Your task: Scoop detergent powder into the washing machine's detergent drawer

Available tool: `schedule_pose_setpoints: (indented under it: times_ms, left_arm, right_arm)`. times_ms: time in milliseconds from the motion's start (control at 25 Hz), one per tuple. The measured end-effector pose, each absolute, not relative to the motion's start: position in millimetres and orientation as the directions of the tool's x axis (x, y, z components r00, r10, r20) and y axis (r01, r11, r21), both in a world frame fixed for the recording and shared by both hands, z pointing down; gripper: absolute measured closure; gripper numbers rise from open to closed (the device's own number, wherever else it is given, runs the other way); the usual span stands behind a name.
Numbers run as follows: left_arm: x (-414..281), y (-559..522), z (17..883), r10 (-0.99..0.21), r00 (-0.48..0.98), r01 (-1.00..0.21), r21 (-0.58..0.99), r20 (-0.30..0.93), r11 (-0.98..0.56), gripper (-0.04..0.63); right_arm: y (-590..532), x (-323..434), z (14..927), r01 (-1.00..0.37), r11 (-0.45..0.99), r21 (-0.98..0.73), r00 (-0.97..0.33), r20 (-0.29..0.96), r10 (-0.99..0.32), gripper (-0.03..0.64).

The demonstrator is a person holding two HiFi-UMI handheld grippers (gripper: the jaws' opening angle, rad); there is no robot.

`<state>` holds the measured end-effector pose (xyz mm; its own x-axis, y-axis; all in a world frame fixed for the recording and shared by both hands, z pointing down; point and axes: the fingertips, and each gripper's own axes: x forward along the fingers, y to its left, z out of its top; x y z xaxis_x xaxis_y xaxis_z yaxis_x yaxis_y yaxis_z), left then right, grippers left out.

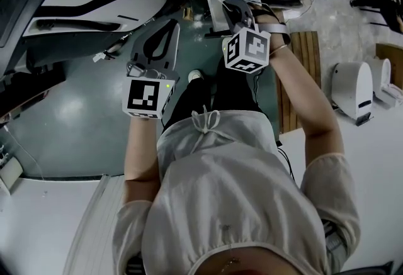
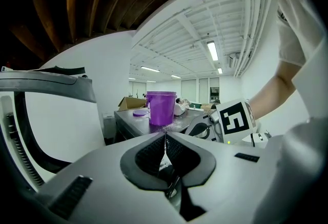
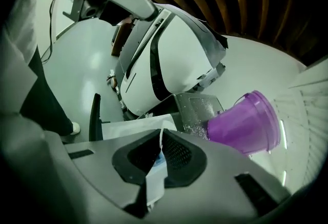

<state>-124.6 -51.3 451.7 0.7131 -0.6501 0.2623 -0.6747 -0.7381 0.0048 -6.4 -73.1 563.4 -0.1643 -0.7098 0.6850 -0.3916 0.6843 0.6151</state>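
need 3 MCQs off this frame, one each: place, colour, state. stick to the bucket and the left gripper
1. Where does the bucket stand?
A. on the floor
B. on the dark table
C. on a shelf

2. What colour is the bucket?
A. purple
B. yellow
C. white

3. How do the jaws of the left gripper stand?
A. wide apart
B. together, with nothing between them
C. clamped on the bucket's rim

Answers:
1 B: the left gripper view shows it upright on the dark tabletop.
2 A: its wall reads purple in both gripper views.
3 B: in the left gripper view the tips meet and nothing is held.
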Motion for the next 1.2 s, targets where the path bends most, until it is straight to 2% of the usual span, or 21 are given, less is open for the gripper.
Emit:
schedule_pose_setpoints:
  times_ms: [280, 560, 720, 960, 1200]
  left_arm:
    - [-126, -41, 437, -0.640, 0.734, -0.654, -0.019, 0.225, -0.756, 0.569]
    - [-134, -29, 434, -0.638, 0.741, -0.644, -0.046, 0.209, -0.763, 0.569]
    - [-140, -22, 435, -0.634, 0.737, -0.645, -0.037, 0.236, -0.763, 0.569]
    - [-144, -16, 433, -0.639, 0.739, -0.648, -0.036, 0.213, -0.761, 0.569]
    - [-143, -12, 429, -0.636, 0.745, -0.639, -0.056, 0.201, -0.767, 0.569]
  right_arm:
    - [-69, -8, 550, -0.193, 0.628, 0.754, -0.102, 0.621, -0.777, 0.604]
    - [-63, -14, 525, -0.094, 0.507, 0.857, -0.084, 0.501, -0.862, 0.606]
    - [-61, -15, 511, -0.064, 0.411, 0.909, -0.072, 0.407, -0.911, 0.606]
    - [-58, -13, 495, -0.038, 0.286, 0.958, -0.057, 0.283, -0.957, 0.606]
    - [-52, -8, 491, -0.122, 0.315, 0.941, -0.047, 0.312, -0.949, 0.606]
